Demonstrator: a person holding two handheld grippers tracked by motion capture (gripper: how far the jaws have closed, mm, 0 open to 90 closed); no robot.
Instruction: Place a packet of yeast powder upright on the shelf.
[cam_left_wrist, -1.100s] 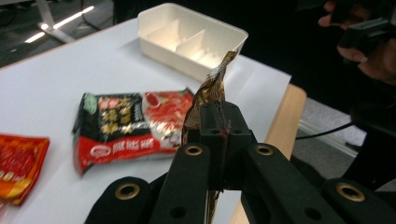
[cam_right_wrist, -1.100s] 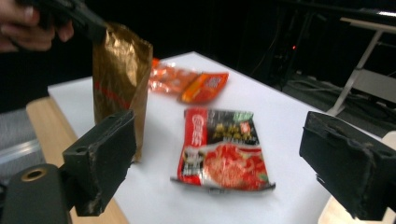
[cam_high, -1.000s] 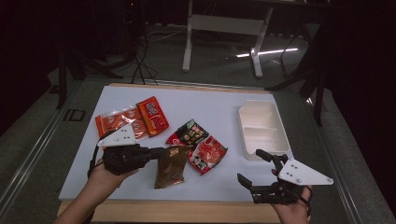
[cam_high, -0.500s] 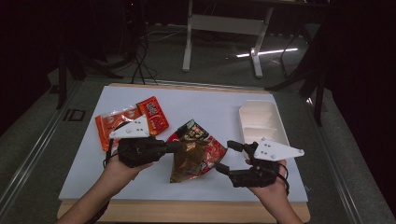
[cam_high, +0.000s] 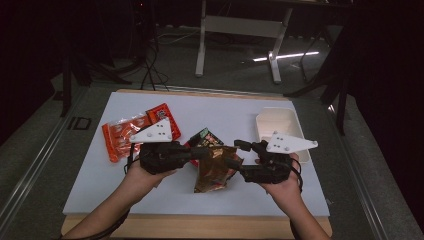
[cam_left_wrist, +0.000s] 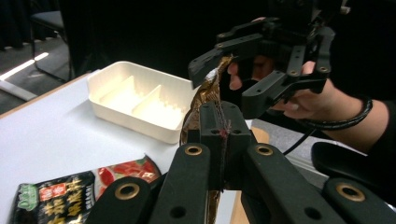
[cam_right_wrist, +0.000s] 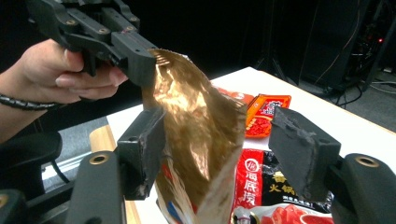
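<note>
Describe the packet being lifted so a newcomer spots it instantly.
On the white table, look front and centre, between the left gripper and the right gripper. The gold packet hangs there off the table, plain shiny foil; neighbouring packets are red or orange and lie flat.

One gold pouch lifted above the table, two orange packets left of the pouch, two red-and-black packets under it, one white tray to its right

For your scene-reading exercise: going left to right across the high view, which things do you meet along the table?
Orange packets → left hand-held gripper → gold pouch → right hand-held gripper → white tray.
</note>
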